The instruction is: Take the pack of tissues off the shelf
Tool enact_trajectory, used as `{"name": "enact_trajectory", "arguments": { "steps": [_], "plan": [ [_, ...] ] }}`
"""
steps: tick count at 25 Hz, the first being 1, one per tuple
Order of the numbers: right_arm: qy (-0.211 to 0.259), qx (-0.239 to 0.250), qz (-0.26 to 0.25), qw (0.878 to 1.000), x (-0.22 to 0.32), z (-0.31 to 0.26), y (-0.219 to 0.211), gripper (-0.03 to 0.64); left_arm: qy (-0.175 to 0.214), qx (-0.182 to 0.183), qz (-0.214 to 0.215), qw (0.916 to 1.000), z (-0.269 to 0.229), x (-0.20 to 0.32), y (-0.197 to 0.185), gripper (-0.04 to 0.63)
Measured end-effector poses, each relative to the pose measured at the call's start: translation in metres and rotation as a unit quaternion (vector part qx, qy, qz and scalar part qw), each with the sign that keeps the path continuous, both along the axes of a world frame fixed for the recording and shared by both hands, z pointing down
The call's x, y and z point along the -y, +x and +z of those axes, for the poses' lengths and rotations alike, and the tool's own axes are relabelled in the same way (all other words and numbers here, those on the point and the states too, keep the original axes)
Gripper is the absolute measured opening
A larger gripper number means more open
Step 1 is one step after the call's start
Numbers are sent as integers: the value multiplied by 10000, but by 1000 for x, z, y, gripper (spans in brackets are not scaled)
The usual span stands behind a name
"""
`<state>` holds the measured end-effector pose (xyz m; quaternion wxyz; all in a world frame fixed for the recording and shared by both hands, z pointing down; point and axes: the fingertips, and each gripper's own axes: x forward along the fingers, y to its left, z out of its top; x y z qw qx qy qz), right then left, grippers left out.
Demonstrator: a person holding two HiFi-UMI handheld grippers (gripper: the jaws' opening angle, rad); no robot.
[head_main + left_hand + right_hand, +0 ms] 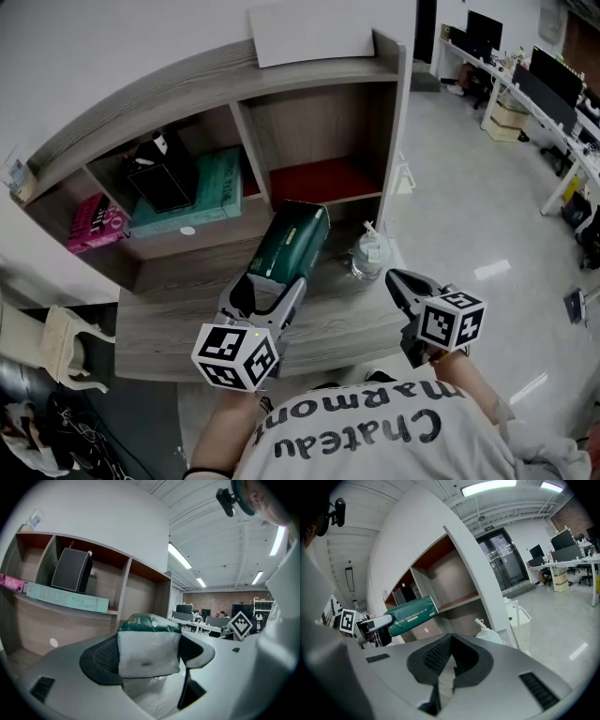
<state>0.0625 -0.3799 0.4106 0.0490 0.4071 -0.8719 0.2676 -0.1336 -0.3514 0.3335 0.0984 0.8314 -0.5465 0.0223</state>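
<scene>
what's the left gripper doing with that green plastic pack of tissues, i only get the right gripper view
Observer: The left gripper is shut on it. Its own view shows both pads pressed against the sides of the green plastic pack of tissues, at the pack's white end.
Operator: ok and what else is on that shelf
Observer: On the grey wooden shelf, the head view shows a black box standing on a flat teal box in the middle bay, and a pink book in the far end bay.
</scene>
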Motion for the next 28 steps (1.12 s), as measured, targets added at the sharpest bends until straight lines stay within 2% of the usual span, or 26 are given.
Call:
{"name": "enact_trajectory", "arguments": {
  "steps": [11,28],
  "plan": [
    [-134,-29,-118,9998,-34,10,-37,8,-257,-67,-64,9996,19,-35,-33,379],
    [-388,105,-312,9987,-76,34,-88,8,-932,-34,-306,9952,75,-86,-79,379]
  ]
}}
